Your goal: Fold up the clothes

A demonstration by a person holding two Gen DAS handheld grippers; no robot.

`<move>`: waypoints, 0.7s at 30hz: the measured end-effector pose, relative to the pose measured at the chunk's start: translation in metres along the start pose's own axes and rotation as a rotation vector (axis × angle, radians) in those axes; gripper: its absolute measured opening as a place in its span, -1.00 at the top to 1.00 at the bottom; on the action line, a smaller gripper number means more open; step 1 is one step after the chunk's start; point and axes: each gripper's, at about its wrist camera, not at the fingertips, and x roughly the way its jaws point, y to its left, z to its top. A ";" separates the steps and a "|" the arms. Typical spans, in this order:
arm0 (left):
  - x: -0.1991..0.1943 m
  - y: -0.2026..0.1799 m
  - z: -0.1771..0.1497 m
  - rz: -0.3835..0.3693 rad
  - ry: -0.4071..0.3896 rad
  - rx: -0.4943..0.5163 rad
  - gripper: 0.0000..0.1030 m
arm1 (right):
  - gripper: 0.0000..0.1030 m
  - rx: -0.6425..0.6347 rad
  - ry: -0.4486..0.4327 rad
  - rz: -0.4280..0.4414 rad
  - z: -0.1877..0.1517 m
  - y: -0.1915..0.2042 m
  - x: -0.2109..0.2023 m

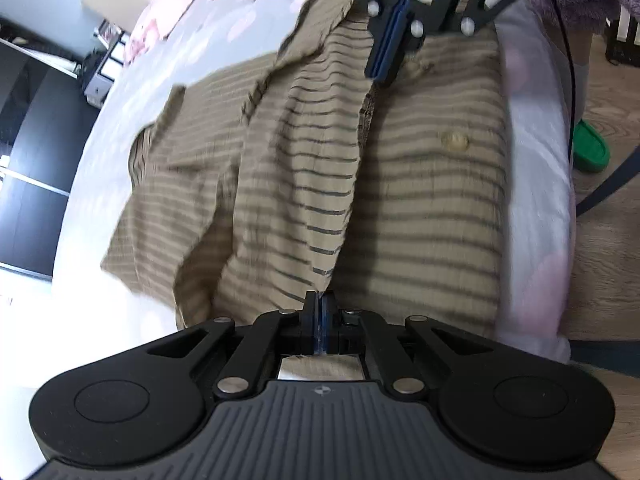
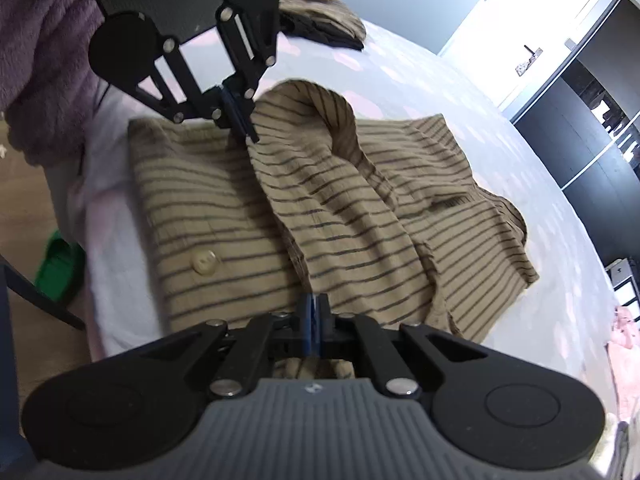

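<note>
My view blurred; striped shirt [image 1: 420,184] lies on bed sheet [image 1: 532,184], its near hem hidden under both gripper bodies. Shirt button [image 2: 205,262] readable, fabric detail smeared. Left gripper [image 1: 320,312] angled down at shirt hem, jaws pressed together pinching lifted shirt flap. Right gripper [image 2: 314,312] angled down at opposite end of shirt, jaws likewise pinching shirt fold. Green slipper [image 1: 591,148] beside bed, half cut off.
</note>
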 end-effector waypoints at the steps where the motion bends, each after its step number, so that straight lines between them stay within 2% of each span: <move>1: 0.000 0.000 -0.003 -0.002 0.005 -0.005 1.00 | 0.96 0.005 0.006 0.009 0.000 0.000 0.000; 5: -0.003 -0.003 -0.001 -0.030 -0.022 -0.024 0.98 | 0.94 -0.015 0.087 0.043 -0.004 0.002 0.007; 7: -0.007 0.001 -0.001 -0.067 -0.038 -0.067 0.74 | 0.93 -0.010 0.107 0.045 -0.005 0.002 0.007; 12: -0.032 0.034 -0.004 -0.131 -0.112 -0.253 0.48 | 0.82 0.084 0.072 0.032 -0.002 -0.018 -0.013; 13: -0.035 0.045 -0.005 -0.140 -0.124 -0.290 0.42 | 0.75 0.127 0.059 0.032 -0.001 -0.026 -0.018; 18: -0.035 0.101 -0.008 -0.162 -0.154 -0.457 0.41 | 0.55 0.321 0.037 0.040 0.005 -0.080 -0.019; 20: -0.026 0.126 -0.011 -0.164 -0.151 -0.529 0.38 | 0.22 0.362 0.044 0.031 0.005 -0.102 -0.011; 21: -0.021 0.138 -0.012 -0.165 -0.149 -0.565 0.37 | 0.19 0.378 0.049 0.025 0.004 -0.114 -0.006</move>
